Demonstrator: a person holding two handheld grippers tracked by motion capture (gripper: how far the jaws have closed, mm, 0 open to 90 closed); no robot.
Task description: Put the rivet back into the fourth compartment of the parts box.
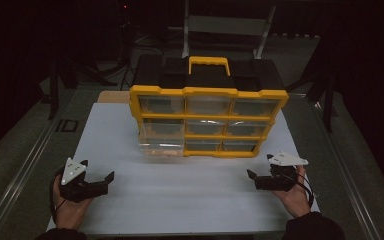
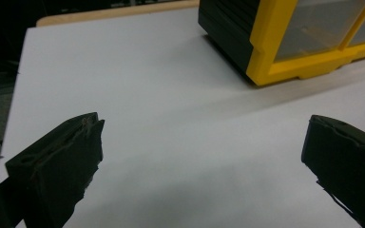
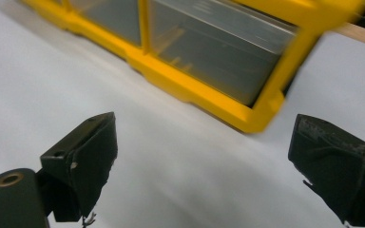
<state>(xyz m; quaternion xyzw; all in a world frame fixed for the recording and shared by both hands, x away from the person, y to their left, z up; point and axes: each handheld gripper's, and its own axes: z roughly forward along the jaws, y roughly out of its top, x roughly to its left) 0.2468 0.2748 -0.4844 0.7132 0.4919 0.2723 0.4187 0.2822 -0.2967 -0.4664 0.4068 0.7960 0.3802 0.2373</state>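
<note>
The room around me is dark, and only the white worktop (image 1: 180,195) is lit, with a yellow-framed organizer (image 1: 207,120) of clear drawers standing upright near its far edge, its handle (image 1: 209,63) on top. One drawer (image 1: 161,141), at the left of the middle row, is pulled out toward me and hangs forward of the frame; the others sit flush. I judge the work is about that drawer, and little of it is done: the drawer is out, but I cannot tell whether anything lies in it, and neither tool touches it. My left hand-held gripper (image 1: 105,181) rests low on the worktop at the near left, its jaws spread wide with nothing between them; in the left gripper view (image 2: 199,142) I see bare white surface between the jaws and the organizer's corner (image 2: 266,71) well ahead to the right. My right hand-held gripper (image 1: 254,178) sits at the near right, likewise released and holding nothing; in the right gripper view (image 3: 202,142) the organizer's lower front edge (image 3: 204,95) lies ahead, near but apart. The drawer lies beyond and between both tools, closer to the left one. Still to come, as I judge it, is a reach forward to the drawer.
</note>
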